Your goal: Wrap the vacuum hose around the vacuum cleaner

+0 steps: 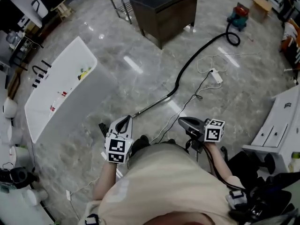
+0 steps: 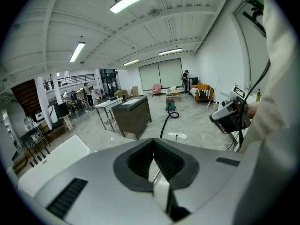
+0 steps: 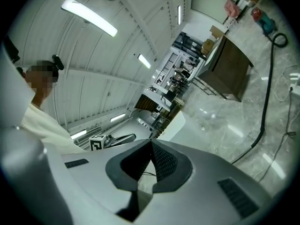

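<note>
Left gripper (image 1: pixel 125 121) points forward, right gripper (image 1: pixel 183 122) points leftward

Ahead of our left gripper (image 1: pixel 123 122), matt grey plastic, we see a glossy marbled floor (image 1: pixel 154 74), a smooth black hose (image 1: pixel 186 65) and a dark matt cabinet (image 1: pixel 164 13).

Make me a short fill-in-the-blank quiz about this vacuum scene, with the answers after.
The hose of the vacuum cleaner is coloured ___.
The hose lies stretched out on the ___.
The left claw and the right claw are both ___, holding nothing.
Missing words: black; floor; shut.
</note>
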`<state>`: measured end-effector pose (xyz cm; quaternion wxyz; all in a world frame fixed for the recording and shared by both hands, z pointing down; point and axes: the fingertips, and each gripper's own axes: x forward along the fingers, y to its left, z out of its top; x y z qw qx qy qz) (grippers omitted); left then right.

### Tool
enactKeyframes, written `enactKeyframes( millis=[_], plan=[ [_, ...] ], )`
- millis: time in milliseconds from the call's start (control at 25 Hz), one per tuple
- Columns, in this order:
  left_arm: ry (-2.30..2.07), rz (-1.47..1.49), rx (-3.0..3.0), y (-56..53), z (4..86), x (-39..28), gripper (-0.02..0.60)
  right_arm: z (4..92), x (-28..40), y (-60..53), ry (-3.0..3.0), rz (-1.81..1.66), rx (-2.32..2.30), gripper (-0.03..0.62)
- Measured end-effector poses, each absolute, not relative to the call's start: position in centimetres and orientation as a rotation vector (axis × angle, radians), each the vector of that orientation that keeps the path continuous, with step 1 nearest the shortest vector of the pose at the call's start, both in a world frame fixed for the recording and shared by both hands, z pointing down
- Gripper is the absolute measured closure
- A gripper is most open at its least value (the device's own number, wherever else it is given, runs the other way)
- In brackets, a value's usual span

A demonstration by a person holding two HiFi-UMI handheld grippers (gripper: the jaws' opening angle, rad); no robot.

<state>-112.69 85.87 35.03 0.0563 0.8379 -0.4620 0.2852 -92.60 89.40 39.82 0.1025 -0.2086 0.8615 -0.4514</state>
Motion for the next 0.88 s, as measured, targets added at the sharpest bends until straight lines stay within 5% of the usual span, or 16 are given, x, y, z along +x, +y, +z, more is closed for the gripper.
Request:
enactKeyframes(
  millis=[560, 880],
  plan=[
    [-1.752, 0.833, 2.067, 93.5, 37.1, -124.7, 0.575, 37.0, -95.7, 89.1, 2.682, -1.218, -0.457, 0.589],
    [-1.668, 0.901, 2.448, 84.8, 34.7, -118.4, 0.575, 37.1, -93.9, 89.1, 2.846, -1.058, -0.631, 0.589]
  ],
)
